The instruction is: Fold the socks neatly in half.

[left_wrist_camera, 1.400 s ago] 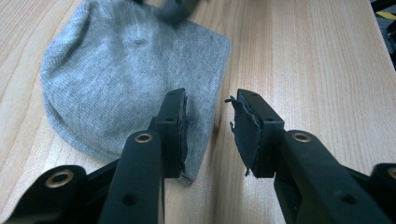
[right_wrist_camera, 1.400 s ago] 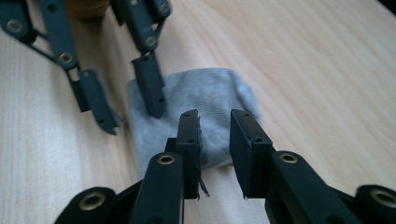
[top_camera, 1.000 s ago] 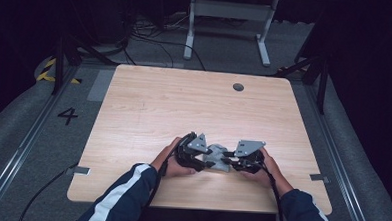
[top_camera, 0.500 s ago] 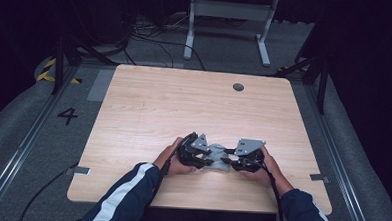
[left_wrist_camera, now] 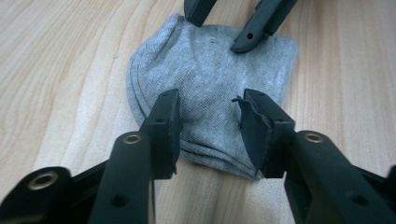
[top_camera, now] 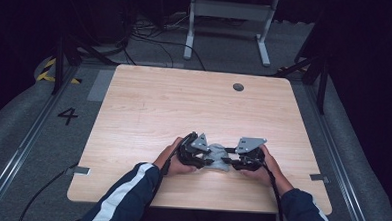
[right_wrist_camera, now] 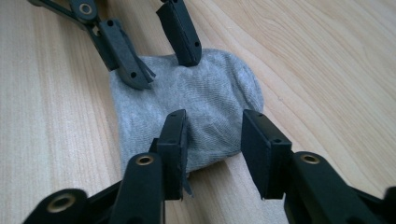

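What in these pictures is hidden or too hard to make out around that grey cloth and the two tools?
- Grey folded cloth: in the high view the left tool, right tool and both hands cover most of it.
- Its near edge: in the right gripper view the right tool's fingers stand in front.
- How many layers it has: too fine to count in the left gripper view.
- Small round thing on the table: too small to identify in the high view.

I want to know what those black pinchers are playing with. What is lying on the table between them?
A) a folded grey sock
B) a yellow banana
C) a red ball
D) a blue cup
A: a folded grey sock lies flat on the wooden table, with the left gripper and right gripper meeting over it.
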Tool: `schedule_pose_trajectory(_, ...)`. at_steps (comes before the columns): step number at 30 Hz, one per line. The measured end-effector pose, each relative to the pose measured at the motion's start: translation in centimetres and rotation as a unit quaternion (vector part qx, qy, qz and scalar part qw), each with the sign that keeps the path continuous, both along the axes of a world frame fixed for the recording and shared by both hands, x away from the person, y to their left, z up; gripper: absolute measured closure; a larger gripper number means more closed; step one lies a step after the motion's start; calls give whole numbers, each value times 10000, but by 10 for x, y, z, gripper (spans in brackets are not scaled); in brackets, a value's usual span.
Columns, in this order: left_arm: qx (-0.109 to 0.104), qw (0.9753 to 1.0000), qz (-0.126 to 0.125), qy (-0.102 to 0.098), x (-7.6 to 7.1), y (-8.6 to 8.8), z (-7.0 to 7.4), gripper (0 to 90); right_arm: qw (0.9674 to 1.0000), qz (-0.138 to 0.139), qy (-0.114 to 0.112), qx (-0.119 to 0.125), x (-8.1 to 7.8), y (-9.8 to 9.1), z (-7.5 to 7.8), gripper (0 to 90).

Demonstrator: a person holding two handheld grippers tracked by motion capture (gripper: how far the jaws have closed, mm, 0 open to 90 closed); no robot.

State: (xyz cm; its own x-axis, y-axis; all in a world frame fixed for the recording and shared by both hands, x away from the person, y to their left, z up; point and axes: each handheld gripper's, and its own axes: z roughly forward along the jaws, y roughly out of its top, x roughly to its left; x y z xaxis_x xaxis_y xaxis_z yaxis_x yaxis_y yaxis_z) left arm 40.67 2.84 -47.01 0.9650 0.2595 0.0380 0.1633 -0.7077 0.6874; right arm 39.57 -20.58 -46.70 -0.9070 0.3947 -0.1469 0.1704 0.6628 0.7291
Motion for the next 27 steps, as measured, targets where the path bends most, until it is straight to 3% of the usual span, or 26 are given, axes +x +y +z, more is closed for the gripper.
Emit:
schedule_pose_trajectory(4, 79, 9999, 62, -105, -3, 0, 6, 471, 10000, -79, -20, -25, -1, -1, 7, 543)
schedule_pose_trajectory(14, 297, 9991, 74, -289, -13, 6, 16, 417, 9996, -167, -236, -7, -9, -9, 21, 522)
schedule_pose_trajectory(18, 338, 9985, 292, -304, -15, 20, 20, 390, 9995, -223, -232, -3, -11, -14, 23, 519)
schedule_pose_trajectory(27, 442, 9974, 470, -311, -21, 46, 21, 374, 9989, -399, -263, 29, -19, -33, 27, 504)
